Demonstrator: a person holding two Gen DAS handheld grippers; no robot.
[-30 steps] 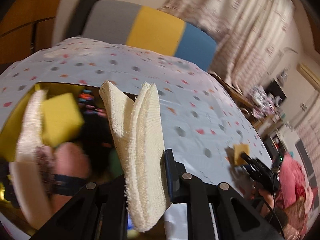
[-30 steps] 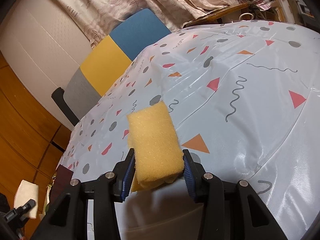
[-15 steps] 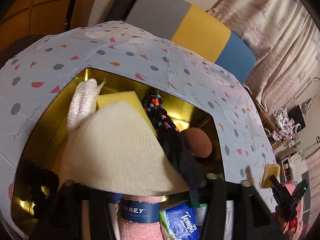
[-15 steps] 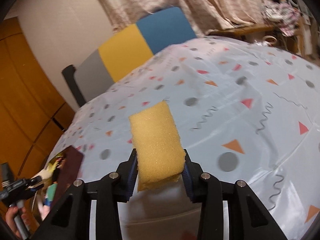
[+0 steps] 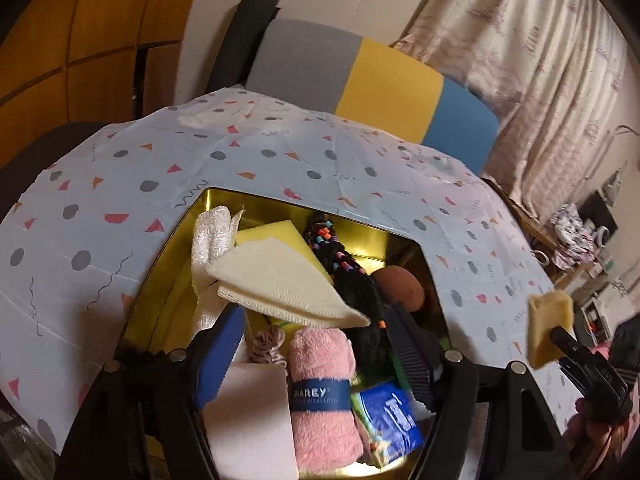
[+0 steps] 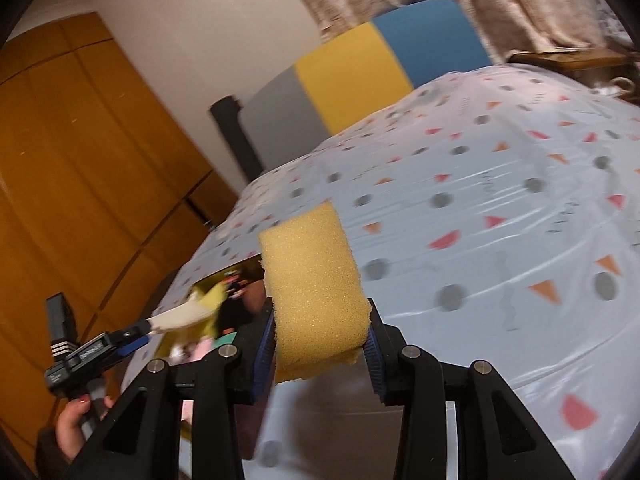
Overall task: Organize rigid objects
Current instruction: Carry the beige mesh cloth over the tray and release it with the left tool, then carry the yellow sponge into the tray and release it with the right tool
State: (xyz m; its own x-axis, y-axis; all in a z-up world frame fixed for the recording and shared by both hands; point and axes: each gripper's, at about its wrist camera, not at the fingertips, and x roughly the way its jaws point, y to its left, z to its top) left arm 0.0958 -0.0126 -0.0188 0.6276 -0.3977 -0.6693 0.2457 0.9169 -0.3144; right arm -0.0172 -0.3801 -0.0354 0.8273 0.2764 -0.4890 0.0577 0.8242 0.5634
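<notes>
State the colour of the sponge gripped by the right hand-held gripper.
The sponge is golden yellow, seen best in the right wrist view.

This is a lived-in room of a home. A table [image 5: 100, 208] under a wipe-clean plastic cloth printed with dots and triangles is the centre of it. Behind the table stands a chair [image 5: 360, 76] with a grey, yellow and blue padded back. Beyond the chair, patterned fabric curtains [image 5: 532, 52] hang in folds beside a plain cream wall. To the left of the table are wooden cupboard doors [image 6: 80, 152]. Past the table's far right edge sit cluttered shelves of household oddments [image 5: 580, 240], too small to make out.
</notes>
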